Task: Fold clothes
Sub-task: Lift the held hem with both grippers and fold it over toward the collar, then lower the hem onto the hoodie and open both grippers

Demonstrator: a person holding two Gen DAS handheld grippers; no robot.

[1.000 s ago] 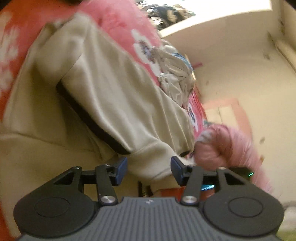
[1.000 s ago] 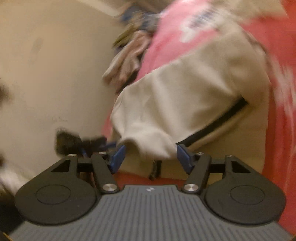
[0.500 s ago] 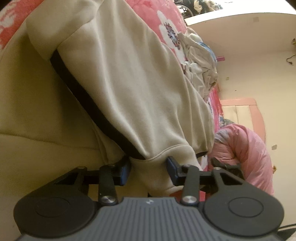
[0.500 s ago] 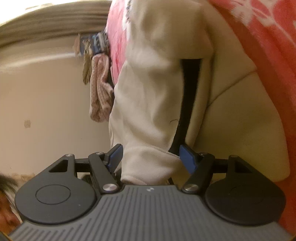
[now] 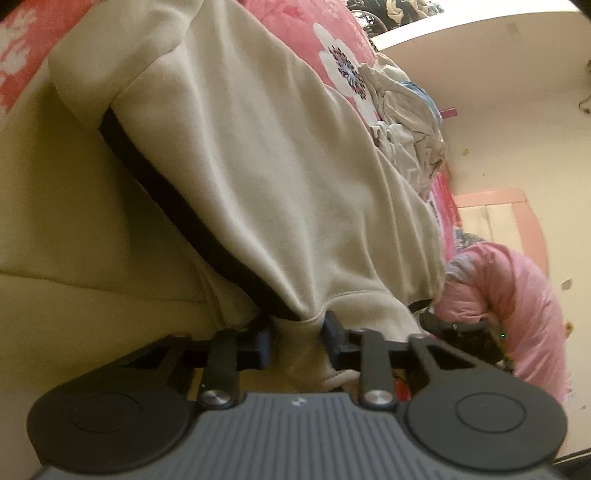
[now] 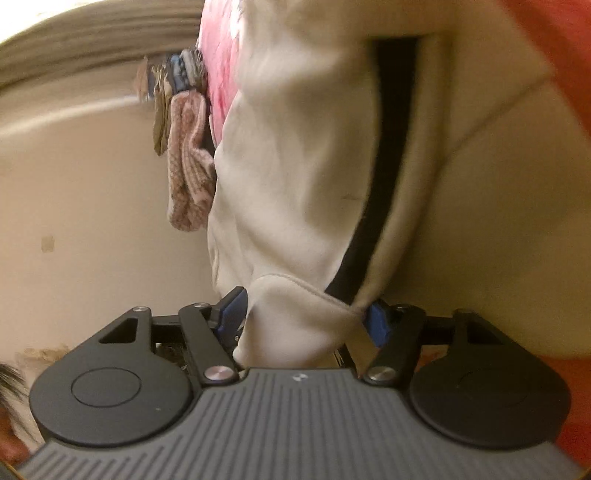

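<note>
A cream sweatshirt [image 5: 258,177] with a black side stripe [image 5: 184,218] is laid on a pink floral bedspread [image 5: 303,33].

Step in hand, as judged: the ribbed hem [image 5: 354,314] is being taken up at two points for a fold.

The left gripper [image 5: 297,332] has just been closing; its jaws are drawn in narrow, and a bunched piece of hem beside the stripe is pinched between them.

The right gripper [image 6: 306,317] has also just been closing. Its jaws stand about half apart with a thick roll of hem [image 6: 295,317] between them. The left pad is seen against the cloth; contact at the right pad cannot be confirmed, so a firm hold is not established.

Next move, as judged: the right-hand closure is to be completed, then both held points are to be lifted together and carried toward the far end of the garment, level with each other so that the fold lies square.

A heap of unfolded clothes [image 5: 406,122] is noted farther along the bed.
</note>
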